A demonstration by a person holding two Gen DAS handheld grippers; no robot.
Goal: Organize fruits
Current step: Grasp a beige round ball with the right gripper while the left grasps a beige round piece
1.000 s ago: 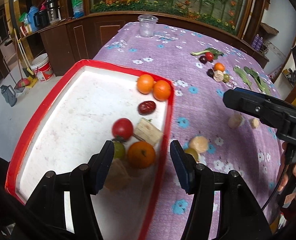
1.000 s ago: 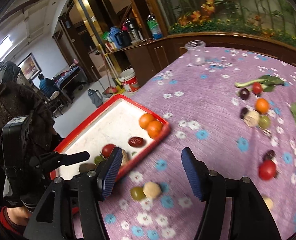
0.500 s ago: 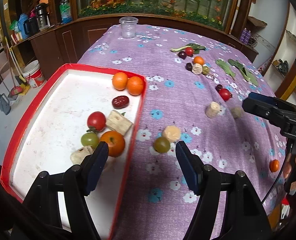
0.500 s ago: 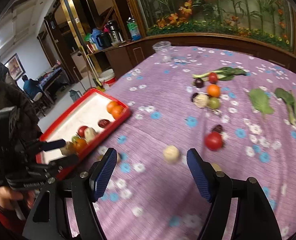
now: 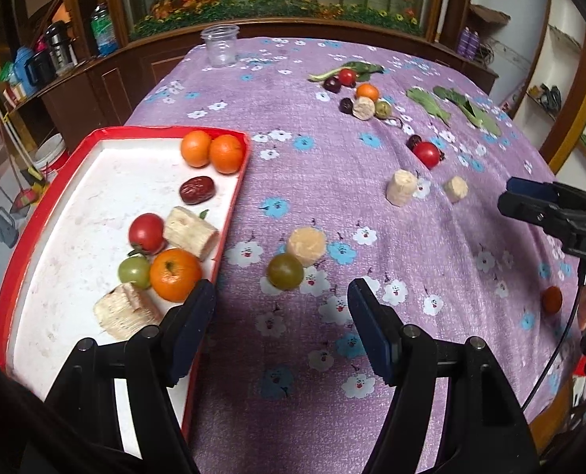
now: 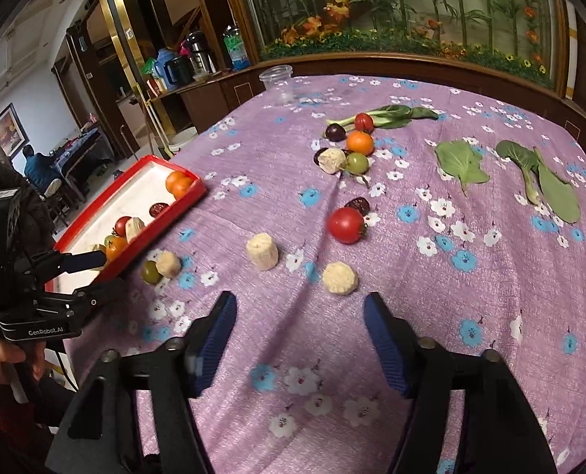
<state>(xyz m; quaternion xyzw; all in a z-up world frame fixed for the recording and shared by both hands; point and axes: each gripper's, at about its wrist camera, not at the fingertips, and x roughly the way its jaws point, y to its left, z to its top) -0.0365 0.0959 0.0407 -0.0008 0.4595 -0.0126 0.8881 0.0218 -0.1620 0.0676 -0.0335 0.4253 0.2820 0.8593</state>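
Note:
A red-rimmed white tray (image 5: pixel 235 197) holds oranges, a red tomato, a green tomato, a date and pale stalk pieces. My left gripper (image 5: pixel 281 304) is open and empty over the purple cloth beside the tray's right rim. A green tomato (image 5: pixel 285 271) and a beige chunk (image 5: pixel 306 245) lie just ahead of it. My right gripper (image 6: pixel 300 308) has nothing between its jaws, which are closing. Just beyond its tips lies a beige chunk (image 6: pixel 340 277), with a pale cylinder (image 6: pixel 262 252) and a red tomato (image 6: pixel 346 225) further on.
A far cluster has an orange (image 6: pixel 359 143), a green tomato, dark fruits and a small red tomato by leafy greens (image 6: pixel 462 164). A clear plastic cup (image 5: pixel 219 45) stands at the far edge. A small orange fruit (image 5: pixel 551 299) lies near the right edge.
My left gripper has slid right, off the tray onto the cloth, and its jaws stand wider. My right gripper has swung right, away from the tray toward the beige chunks and red tomato.

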